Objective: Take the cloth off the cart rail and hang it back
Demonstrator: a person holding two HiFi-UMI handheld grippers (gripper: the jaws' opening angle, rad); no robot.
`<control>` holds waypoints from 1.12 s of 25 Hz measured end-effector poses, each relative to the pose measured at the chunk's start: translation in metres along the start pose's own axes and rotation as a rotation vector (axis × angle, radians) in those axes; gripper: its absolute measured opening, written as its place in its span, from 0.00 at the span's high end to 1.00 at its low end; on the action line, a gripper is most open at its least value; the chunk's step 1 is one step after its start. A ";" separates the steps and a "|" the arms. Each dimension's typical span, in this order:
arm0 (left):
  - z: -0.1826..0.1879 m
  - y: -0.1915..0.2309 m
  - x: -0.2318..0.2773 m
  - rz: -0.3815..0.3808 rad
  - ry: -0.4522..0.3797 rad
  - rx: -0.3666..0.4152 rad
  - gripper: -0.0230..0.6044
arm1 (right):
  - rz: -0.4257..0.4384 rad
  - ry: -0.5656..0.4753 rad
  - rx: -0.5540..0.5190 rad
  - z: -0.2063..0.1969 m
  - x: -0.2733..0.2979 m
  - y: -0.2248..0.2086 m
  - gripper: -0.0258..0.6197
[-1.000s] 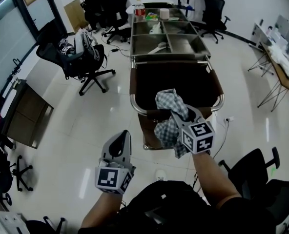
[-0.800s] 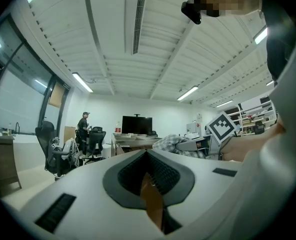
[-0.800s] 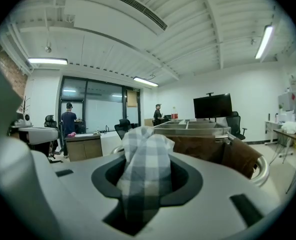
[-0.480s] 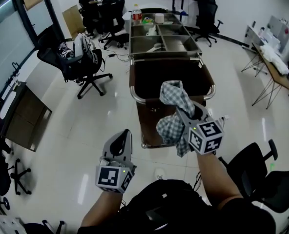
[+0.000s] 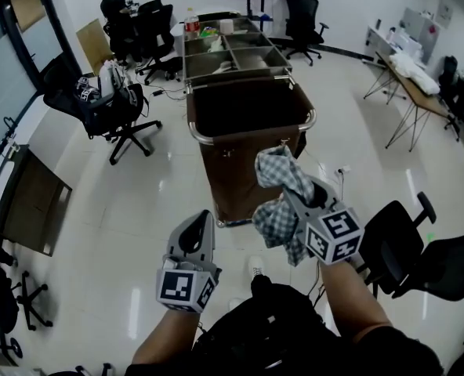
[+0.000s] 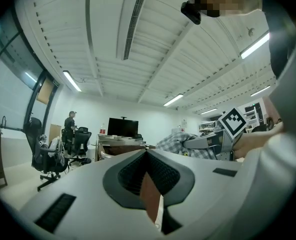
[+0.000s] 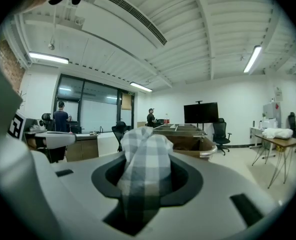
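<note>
A blue-and-white checked cloth (image 5: 273, 219) hangs bunched from my right gripper (image 5: 293, 188), which is shut on it. It is held in the air just in front of the cart, apart from the chrome rail (image 5: 251, 138) round the brown bag. In the right gripper view the cloth (image 7: 144, 164) fills the gap between the jaws, with the cart (image 7: 188, 140) beyond. My left gripper (image 5: 197, 221) is lower left, shut and holding nothing. The left gripper view shows its jaws meeting, with the cloth (image 6: 175, 140) off to the right.
Steel compartments (image 5: 228, 52) with bottles sit on the cart's far end. Black office chairs stand at left (image 5: 99, 104) and close on my right (image 5: 396, 241). A person (image 5: 113, 2) works at the back. A folding desk (image 5: 408, 69) is far right.
The right gripper has drawn the cloth back and away from the cart rail; the cart now lies farther off and to the left. The left gripper has barely moved.
</note>
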State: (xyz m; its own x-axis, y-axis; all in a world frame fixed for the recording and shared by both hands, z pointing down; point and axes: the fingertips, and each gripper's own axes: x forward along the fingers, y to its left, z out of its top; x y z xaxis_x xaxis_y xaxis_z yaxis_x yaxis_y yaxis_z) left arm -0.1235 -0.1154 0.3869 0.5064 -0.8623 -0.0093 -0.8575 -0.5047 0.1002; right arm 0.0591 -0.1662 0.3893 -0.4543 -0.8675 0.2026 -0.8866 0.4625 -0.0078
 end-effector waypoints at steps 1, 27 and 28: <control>-0.001 -0.006 -0.002 -0.010 0.004 -0.005 0.96 | -0.006 0.006 0.003 -0.004 -0.010 0.001 0.71; -0.016 -0.144 0.018 -0.008 0.020 0.025 0.96 | 0.110 0.075 0.022 -0.060 -0.136 -0.038 0.71; -0.017 -0.149 0.017 0.001 0.018 0.028 0.96 | 0.121 0.073 0.020 -0.059 -0.136 -0.041 0.71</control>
State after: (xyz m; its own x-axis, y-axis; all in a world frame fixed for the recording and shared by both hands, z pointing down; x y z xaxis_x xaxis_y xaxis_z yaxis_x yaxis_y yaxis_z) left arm 0.0145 -0.0547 0.3890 0.5070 -0.8619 0.0085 -0.8600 -0.5052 0.0724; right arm 0.1628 -0.0560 0.4202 -0.5508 -0.7898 0.2699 -0.8278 0.5582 -0.0558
